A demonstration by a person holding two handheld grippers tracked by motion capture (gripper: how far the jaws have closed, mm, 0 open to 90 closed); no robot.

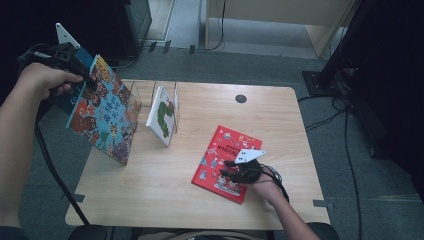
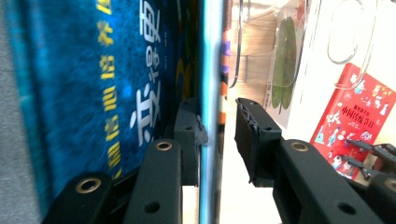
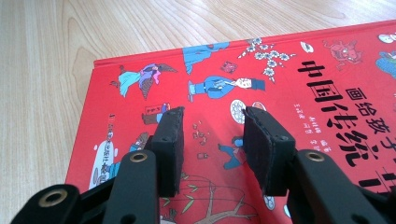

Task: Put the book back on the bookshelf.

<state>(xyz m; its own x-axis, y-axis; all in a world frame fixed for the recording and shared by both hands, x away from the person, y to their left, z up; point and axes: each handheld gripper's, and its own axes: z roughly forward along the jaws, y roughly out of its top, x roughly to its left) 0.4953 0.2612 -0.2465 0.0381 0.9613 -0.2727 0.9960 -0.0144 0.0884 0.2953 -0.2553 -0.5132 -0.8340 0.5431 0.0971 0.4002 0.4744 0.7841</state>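
Note:
A large picture book with a blue, busy cover (image 1: 105, 115) stands tilted on its edge at the table's left side. My left gripper (image 1: 89, 82) reaches over its top corner. In the left gripper view the book's edge (image 2: 210, 70) runs between the jaws; one pad (image 2: 191, 135) lies against the cover and the other stands clear of it. A red picture book (image 1: 220, 150) lies flat near the front right. My right gripper (image 1: 227, 170) hovers open just over its cover (image 3: 303, 60), nothing between the pads.
A clear wire book rack (image 1: 176, 97) stands at the back left of the wooden table (image 1: 165, 200), with a white book showing a green caterpillar (image 1: 162, 112) leaning in it. A black cable hole (image 1: 241, 98) sits at the back. Cables lie on the floor at the right.

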